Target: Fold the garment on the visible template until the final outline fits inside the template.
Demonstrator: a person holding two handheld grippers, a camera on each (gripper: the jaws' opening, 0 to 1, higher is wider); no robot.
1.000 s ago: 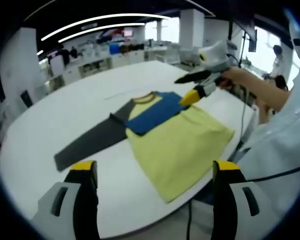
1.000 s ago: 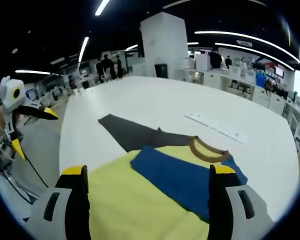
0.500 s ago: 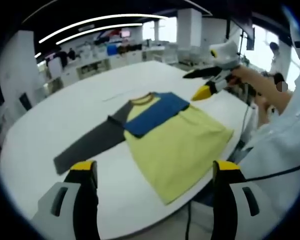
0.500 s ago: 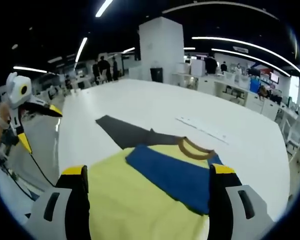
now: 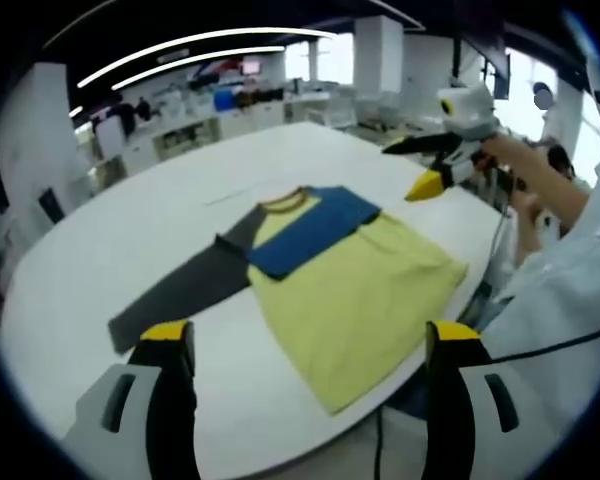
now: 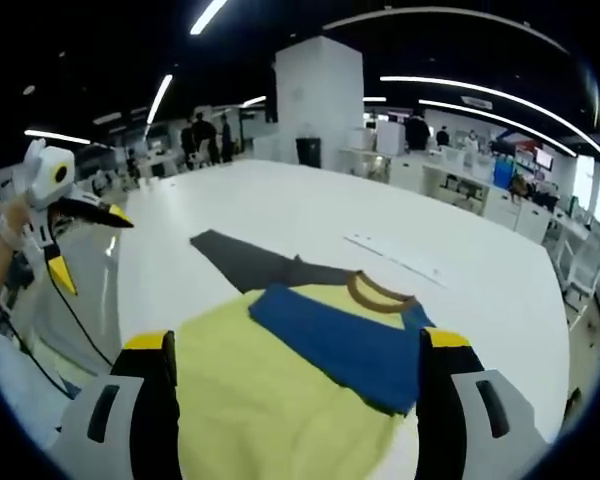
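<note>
Left hand-held gripper [image 5: 308, 345]: jaws spread wide at the bottom of the left gripper view, nothing between them. It also appears at the left edge of the right gripper view, held by a hand [image 6: 10, 235], yellow tips parted. Right hand-held gripper [image 6: 295, 348]: jaws likewise apart and empty at the bottom of its own view; at upper right of the left gripper view, raised, held by a hand [image 5: 502, 158] on an outstretched arm, white sleeve [image 5: 565, 290] below.
</note>
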